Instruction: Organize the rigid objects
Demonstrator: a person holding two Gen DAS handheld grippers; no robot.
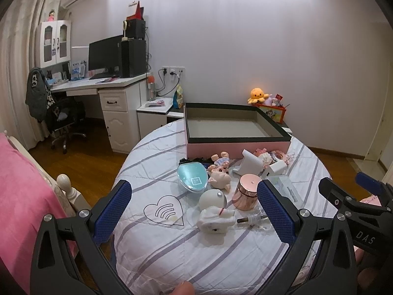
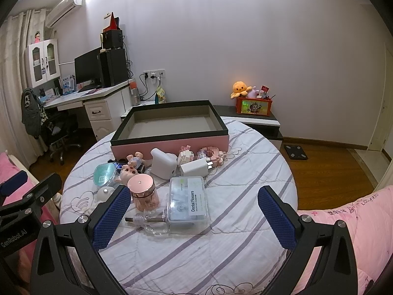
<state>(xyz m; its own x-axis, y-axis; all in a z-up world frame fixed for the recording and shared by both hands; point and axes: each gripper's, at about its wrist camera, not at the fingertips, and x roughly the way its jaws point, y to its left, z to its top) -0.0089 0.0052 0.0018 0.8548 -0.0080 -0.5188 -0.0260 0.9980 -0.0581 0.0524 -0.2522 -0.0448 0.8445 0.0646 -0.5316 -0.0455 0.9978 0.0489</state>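
An empty pink box with a black rim (image 1: 235,147) (image 2: 172,145) stands at the far side of the round striped table (image 1: 172,250) (image 2: 221,245). In front of it lie small items: a rose-gold jar (image 1: 245,193) (image 2: 143,193), a clear dental flosser case (image 2: 188,201), a teal oval mirror (image 1: 192,179) (image 2: 104,174), a pig figure (image 1: 219,175) (image 2: 127,170), a white astronaut toy (image 1: 215,211), a white charger (image 2: 194,168) and a clear stopper (image 2: 149,221). My left gripper (image 1: 194,211) is open over the near items. My right gripper (image 2: 194,215) is open around the flosser case area, holding nothing.
A white desk with monitor and black chair (image 1: 63,115) stand at the far left. A low cabinet carries an orange toy bin with a plush octopus (image 2: 253,103). Pink bedding (image 2: 356,221) lies at right and at left (image 1: 22,191). A scale (image 2: 294,151) lies on the wooden floor.
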